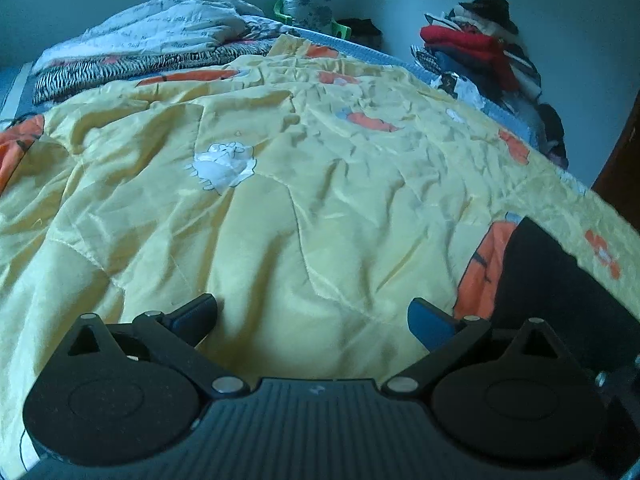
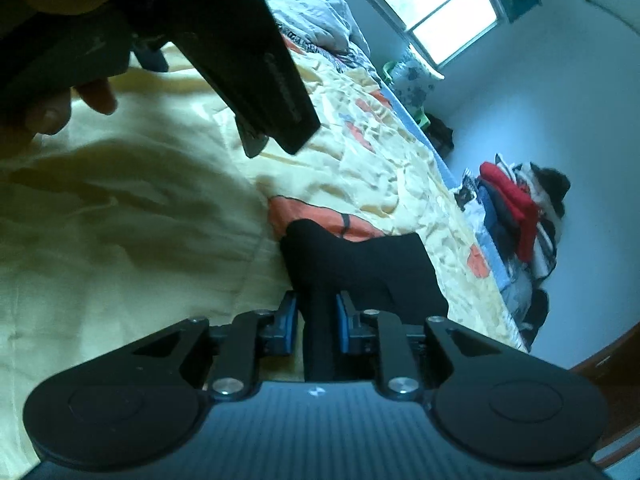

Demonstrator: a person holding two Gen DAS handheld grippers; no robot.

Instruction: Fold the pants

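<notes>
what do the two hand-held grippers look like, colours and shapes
Both look alike. The left hand-held gripper and the right hand-held gripper each have a black ribbed body with a small pale mark at the centre, two round black discs at the sides, angular black link arms with silver pins, and blue pads on the fingers.

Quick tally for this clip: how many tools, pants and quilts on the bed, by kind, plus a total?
Tools: 2, the left tool open over the quilt, the right tool shut on the pants.
Black pants: 1.
Yellow quilt: 1.
White quilt, bunched at the far end: 1.
Total: 5.
</notes>
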